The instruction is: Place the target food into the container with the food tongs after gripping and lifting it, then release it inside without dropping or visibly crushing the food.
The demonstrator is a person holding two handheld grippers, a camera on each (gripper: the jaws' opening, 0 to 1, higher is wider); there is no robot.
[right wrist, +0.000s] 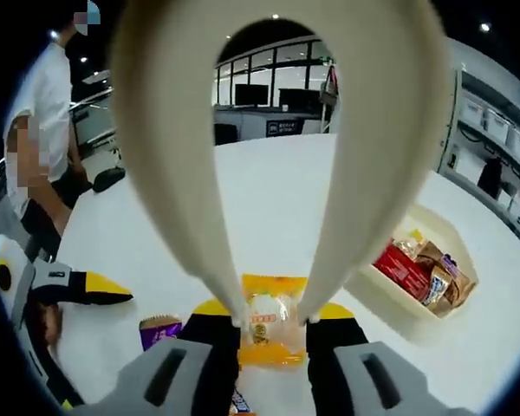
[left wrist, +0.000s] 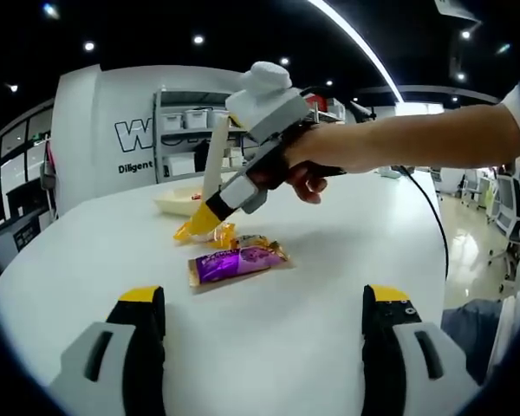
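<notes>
My right gripper [right wrist: 273,314] is shut on cream food tongs [right wrist: 156,173], whose arms run forward between its jaws. The tong tips pinch an orange snack packet [right wrist: 267,322] low over the white table [right wrist: 277,191]. In the left gripper view the right gripper [left wrist: 198,228], held by a hand, points down at that orange packet [left wrist: 224,234], which sits against a purple packet [left wrist: 238,262]. A cream container [right wrist: 386,303] with several wrapped snacks lies to the right, seen behind the tongs [left wrist: 213,165] as a shallow container [left wrist: 169,204]. My left gripper [left wrist: 264,299] is open and holds nothing.
The purple packet [right wrist: 159,330] lies just left of the orange one. The left gripper [right wrist: 69,290] sits at the table's left side. A person [right wrist: 43,113] stands beyond the table edge. Shelves with bins [left wrist: 191,121] line the far wall.
</notes>
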